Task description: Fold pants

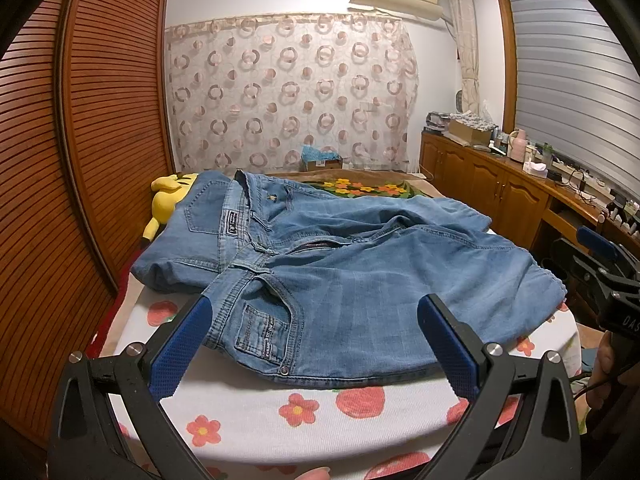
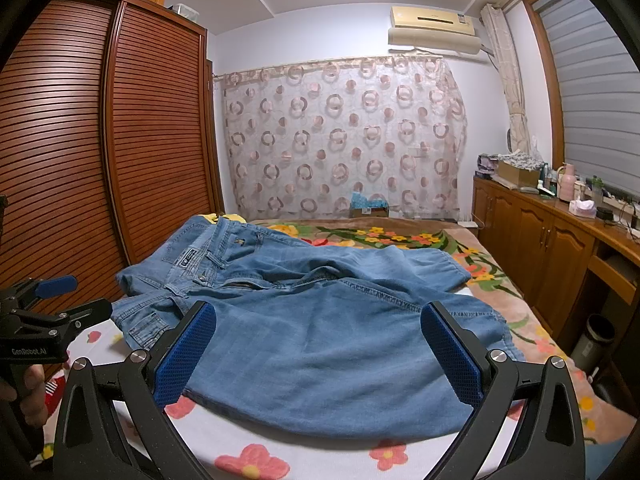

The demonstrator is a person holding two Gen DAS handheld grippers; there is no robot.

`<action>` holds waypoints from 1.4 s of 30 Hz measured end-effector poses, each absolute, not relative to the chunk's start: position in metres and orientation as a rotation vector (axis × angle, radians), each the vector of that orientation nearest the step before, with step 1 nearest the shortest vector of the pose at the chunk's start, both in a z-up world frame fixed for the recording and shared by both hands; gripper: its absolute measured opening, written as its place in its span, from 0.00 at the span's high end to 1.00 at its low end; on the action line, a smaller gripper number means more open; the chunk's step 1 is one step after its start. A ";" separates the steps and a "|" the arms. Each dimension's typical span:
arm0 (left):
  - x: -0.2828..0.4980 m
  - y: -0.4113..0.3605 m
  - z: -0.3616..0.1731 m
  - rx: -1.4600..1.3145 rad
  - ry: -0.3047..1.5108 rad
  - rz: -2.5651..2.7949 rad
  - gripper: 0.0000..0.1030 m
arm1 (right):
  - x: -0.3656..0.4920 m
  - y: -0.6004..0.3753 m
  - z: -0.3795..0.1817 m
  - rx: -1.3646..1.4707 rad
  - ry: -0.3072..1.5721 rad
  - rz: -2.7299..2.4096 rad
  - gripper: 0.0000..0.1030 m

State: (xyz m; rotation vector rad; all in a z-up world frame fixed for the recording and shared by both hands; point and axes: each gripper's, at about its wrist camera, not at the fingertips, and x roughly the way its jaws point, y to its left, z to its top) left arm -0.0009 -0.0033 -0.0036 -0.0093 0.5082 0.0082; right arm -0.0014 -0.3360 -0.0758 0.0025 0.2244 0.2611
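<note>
Both grippers, left (image 1: 312, 336) & right (image 2: 318, 344), spread wide, holding nothing, above jeans (image 1: 360, 264). Best: pinch near edge w/ both, lift evenly, fold away.

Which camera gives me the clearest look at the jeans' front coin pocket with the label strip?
Left wrist view: the coin pocket lies close between the open fingers, label and rivet visible. In the right wrist view the same pocket sits small at the left, partly behind a finger.

1 jeans (image 1: 340, 272), 2 grippers (image 1: 316, 344), maybe 1 plushie (image 1: 168, 200)
</note>
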 end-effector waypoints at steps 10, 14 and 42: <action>-0.001 -0.003 -0.002 -0.007 0.507 0.007 0.00 | 0.000 -0.333 -0.076 0.001 0.222 0.262 0.01; -0.001 -0.003 -0.002 -0.007 0.506 0.007 0.00 | -0.001 -0.333 -0.076 0.001 0.220 0.260 0.01; -0.002 -0.004 -0.002 -0.003 0.500 0.008 0.00 | -0.001 -0.332 -0.077 -0.004 0.219 0.262 0.01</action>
